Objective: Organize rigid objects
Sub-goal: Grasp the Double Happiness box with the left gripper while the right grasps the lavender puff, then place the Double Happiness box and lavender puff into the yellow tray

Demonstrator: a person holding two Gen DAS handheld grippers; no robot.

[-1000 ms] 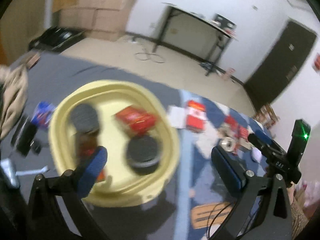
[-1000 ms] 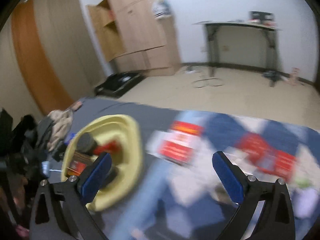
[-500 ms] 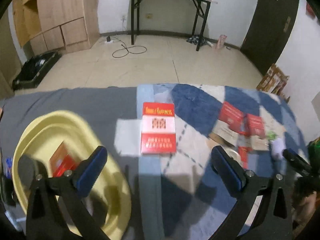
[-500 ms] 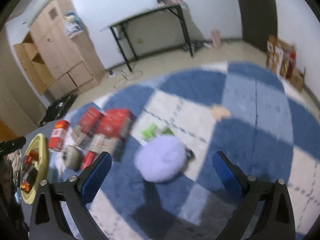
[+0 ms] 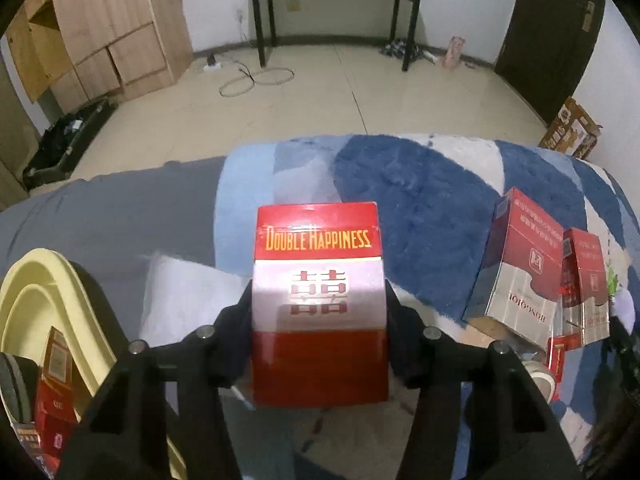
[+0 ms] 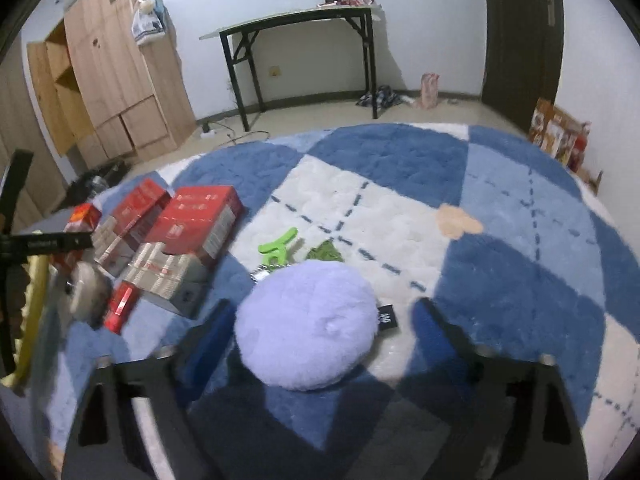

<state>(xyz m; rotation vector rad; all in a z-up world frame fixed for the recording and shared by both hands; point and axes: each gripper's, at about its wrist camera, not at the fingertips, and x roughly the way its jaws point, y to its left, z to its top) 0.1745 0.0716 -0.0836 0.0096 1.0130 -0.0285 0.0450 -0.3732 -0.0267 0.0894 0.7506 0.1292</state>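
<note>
My left gripper (image 5: 319, 320) is shut on a red and white Double Happiness carton (image 5: 318, 304), gripping its two long sides over the blanket. A yellow basin (image 5: 52, 320) with red boxes inside sits at lower left. More red and silver cartons (image 5: 520, 276) lie to the right. In the right wrist view my right gripper (image 6: 320, 328) is open, its blue pads either side of a lilac plush cushion (image 6: 308, 324). Red cartons (image 6: 192, 232) lie left of it, with a tape roll (image 6: 86, 292) beside them.
A blue and white checked blanket (image 6: 400, 200) covers the bed. A green clip (image 6: 278, 244) and a green packet (image 6: 326, 252) lie behind the cushion. A black table (image 6: 304, 28), a wooden wardrobe (image 6: 116, 72) and a dark door (image 6: 520, 36) stand beyond.
My left gripper swung from the basin to the Double Happiness carton and closed on it. My right gripper moved right and forward until its pads flank the lilac cushion.
</note>
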